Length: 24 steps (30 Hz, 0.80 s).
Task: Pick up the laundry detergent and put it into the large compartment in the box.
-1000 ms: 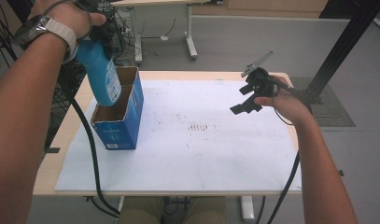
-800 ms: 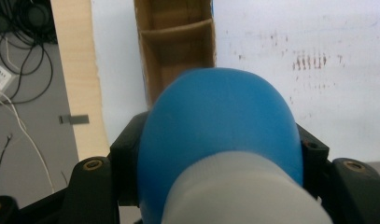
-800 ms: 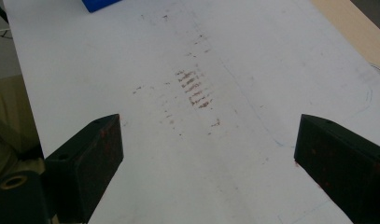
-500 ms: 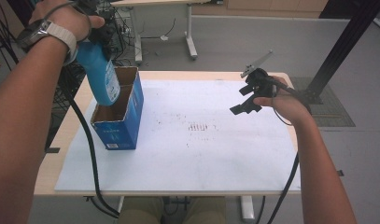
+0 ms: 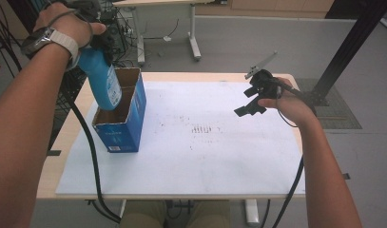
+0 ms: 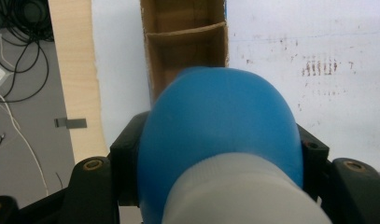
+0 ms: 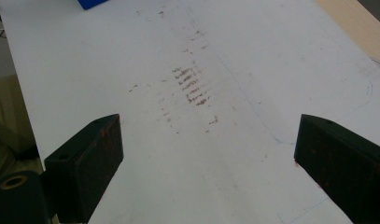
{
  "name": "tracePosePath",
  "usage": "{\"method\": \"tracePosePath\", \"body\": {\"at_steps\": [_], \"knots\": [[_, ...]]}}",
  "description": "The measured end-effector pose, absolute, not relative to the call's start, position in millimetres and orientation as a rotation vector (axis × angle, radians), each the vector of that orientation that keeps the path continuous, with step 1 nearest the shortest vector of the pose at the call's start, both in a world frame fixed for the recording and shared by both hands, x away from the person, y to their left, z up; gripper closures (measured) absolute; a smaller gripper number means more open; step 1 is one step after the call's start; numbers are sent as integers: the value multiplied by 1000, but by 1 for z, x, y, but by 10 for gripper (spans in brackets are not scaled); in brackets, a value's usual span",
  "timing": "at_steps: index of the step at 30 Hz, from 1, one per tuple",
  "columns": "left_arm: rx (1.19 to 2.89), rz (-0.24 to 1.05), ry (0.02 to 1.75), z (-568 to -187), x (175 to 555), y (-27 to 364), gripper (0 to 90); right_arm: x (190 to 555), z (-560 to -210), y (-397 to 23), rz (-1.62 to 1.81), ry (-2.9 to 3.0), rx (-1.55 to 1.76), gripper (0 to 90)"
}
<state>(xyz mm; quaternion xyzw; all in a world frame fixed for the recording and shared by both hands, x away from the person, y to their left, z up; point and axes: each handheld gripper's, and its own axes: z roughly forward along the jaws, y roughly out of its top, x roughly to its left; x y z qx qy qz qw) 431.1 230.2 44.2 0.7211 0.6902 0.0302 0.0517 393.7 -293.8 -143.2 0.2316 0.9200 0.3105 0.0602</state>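
in the left gripper view the bottle (image 6: pixel 220 140) sits closest, its white cap end blurred and cut off at the bottom edge, its blue body swelling up between the two black jaws, which press on its sides; the pads themselves are mostly hidden behind it. beyond it the open box (image 6: pixel 185 46) shows a cardboard divider inside, its far end cut off at the top

in the right gripper view the right gripper (image 7: pixel 206 154) has its jaws wide apart with nothing between them, hanging over the white sheet (image 7: pixel 253 56) and its faint brown smudges (image 7: pixel 190 86)

from the high view the left gripper (image 5: pixel 98 45) is largely hidden by the hand and the bottle (image 5: pixel 101 80), which tilts with its lower end at the mouth of the box (image 5: pixel 122 116) near the table's (image 5: pixel 74 133) left edge; how far in it reaches i cannot tell. the right gripper (image 5: pixel 250 102) is well apart, on the right
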Motion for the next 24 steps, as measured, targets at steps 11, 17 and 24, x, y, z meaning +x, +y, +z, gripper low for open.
{"method": "tracePosePath", "body": {"at_steps": [11,17,24], "knots": [[2195,104,2097,40,432,230,376,394,-144,-292,940,2783,702,79],[2193,109,2101,36,434,229,376,396,-146,-292,935,2787,706,79],[2200,93,2100,28,440,229,376,397,-148,-291,932,2790,708,79]]}}
